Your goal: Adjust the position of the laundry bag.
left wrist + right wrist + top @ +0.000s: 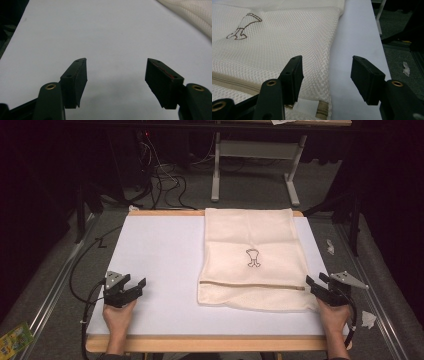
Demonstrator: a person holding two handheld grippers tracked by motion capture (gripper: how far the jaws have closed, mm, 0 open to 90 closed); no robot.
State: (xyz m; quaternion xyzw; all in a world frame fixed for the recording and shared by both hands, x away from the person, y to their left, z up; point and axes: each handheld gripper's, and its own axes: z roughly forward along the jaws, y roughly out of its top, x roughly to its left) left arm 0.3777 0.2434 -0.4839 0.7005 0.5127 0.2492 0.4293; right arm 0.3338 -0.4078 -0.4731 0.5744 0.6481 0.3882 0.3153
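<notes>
A cream mesh laundry bag (252, 257) lies flat on the white table (155, 270), right of centre, with a small brown outline drawing (253, 258) and a zipper (252, 285) running across near its front edge. My right gripper (316, 282) rests at the bag's right front corner, open, nothing between its jaws. In the right gripper view the mesh bag (277, 45) and the zipper's end (322, 110) lie under the right gripper (327, 77). My left gripper (136, 286) sits open on bare table at the front left. The left gripper (116, 82) faces white surface, the bag's edge (192, 15) far off.
The table's wooden rim (210, 343) runs along the front. Cables (165, 180) and a metal stand (255, 165) are on the floor behind. Scraps of paper (369, 319) lie on the floor at right, a green packet (15, 339) at front left.
</notes>
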